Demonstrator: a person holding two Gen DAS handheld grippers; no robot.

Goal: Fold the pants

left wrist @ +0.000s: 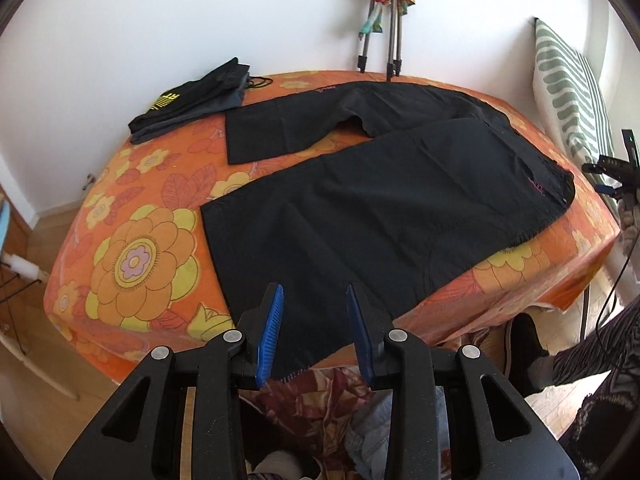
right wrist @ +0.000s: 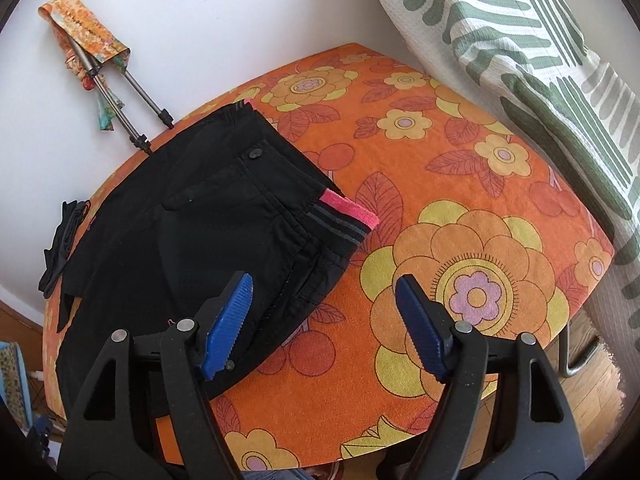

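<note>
Black pants lie spread flat on a table under an orange flowered cloth, legs apart. The near leg's hem reaches the table's front edge. My left gripper hovers over that hem, its blue pads a little apart, with cloth showing in the gap and nothing pinched. In the right wrist view the waistband, with its pink inner strip and a button, lies on the cloth. My right gripper stands open above the waist's near corner, one pad over the pants and the other over bare cloth.
A stack of folded dark clothes sits at the far left of the table. Tripod legs lean on the wall behind. A green-striped cushion stands at the right. Loose clothes lie below the front edge, and a person's shoe shows beside them.
</note>
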